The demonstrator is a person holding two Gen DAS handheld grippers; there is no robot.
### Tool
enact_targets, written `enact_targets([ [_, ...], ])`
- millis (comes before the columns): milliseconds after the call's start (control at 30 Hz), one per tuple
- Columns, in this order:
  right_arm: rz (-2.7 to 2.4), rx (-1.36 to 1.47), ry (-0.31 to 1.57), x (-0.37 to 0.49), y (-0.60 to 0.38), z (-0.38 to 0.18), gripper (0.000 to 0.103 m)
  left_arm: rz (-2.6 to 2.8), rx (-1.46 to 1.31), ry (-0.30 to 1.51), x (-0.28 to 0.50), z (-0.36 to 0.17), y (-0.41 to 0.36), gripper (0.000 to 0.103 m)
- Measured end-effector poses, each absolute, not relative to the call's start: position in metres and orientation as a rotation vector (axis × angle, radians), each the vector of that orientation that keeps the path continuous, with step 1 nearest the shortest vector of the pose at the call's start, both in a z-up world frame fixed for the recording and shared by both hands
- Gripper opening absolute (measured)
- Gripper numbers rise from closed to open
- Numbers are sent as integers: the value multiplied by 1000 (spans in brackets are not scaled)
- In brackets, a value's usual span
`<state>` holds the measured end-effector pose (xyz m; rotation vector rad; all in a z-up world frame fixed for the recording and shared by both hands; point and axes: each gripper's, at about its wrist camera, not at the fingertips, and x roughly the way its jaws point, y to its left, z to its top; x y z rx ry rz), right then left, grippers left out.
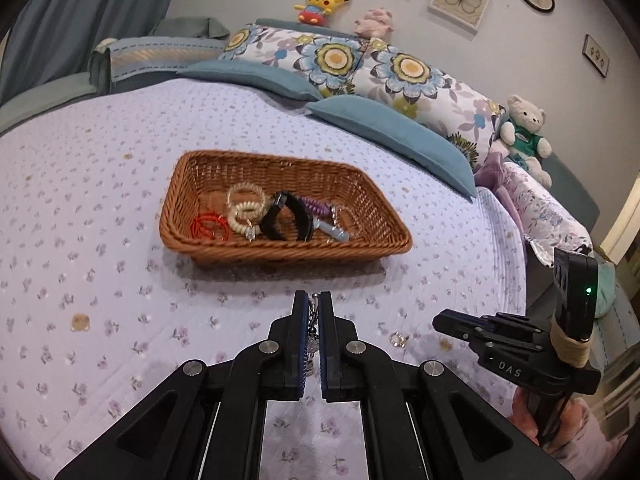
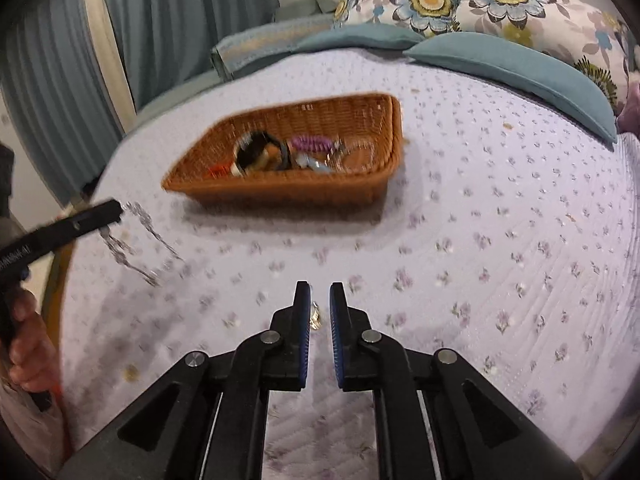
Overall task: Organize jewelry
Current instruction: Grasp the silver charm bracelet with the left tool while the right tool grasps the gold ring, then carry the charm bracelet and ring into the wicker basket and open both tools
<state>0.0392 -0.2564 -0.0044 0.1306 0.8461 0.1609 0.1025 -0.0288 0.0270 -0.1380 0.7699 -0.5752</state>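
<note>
- Left gripper (image 1: 314, 312): jaws nearly together, clamped on a silver chain (image 1: 313, 330) that runs down the narrow slot between the blue pads. In the right wrist view the same chain (image 2: 136, 240) dangles in loose, motion-blurred loops from the left gripper's tip (image 2: 114, 210), above the bedspread.
- Right gripper (image 2: 320, 304): jaws parted with a clear gap. A small pale gold-and-silver piece (image 2: 316, 316) lies on the bedspread inside that gap, close to the left-hand pad; contact cannot be told. In the left wrist view the same small ring-like piece (image 1: 398, 338) sits on the cover just off the right gripper's tip (image 1: 440, 322).
- Wicker basket (image 1: 192, 224): brown, rectangular, shallow, resting on the bedspread beyond both grippers.
- Basket contents, clustered at its middle: red wire hoops (image 1: 208, 226), cream coil bands (image 1: 246, 216), a wide black bangle (image 1: 286, 218), a purple coil band (image 1: 314, 205), a light blue piece (image 1: 334, 233).
- Bedspread (image 1: 100, 168): pale lilac, quilted, small floral print.
- A flat round gold-toned item (image 1: 80, 322) lies alone on the cover, left of the left gripper, well apart from the basket.
</note>
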Motion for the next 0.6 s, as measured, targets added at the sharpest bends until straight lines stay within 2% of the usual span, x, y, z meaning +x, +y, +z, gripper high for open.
enact_targets([
  [67,179,122,884,43,-253,-12,27,-577,-143,780,103,23,-28,4],
  [100,177,114,902,45,-250,-16,43,-580,-148,784,104,20,-27,4],
  [133,172,104,910,46,-249,-20,46,-582,-151,786,104,19,-26,4],
  [300,159,38,975,61,-240,-35,46,-595,-149,791,102,16,-29,4],
  [367,145,10,1003,66,-235,-42,37,-601,-144,793,101,16,-31,4],
  [433,142,-16,999,67,-232,-44,23,-605,-139,795,100,15,-34,4],
  [600,166,-35,971,62,-229,-42,21,-608,-134,802,99,13,-36,4],
])
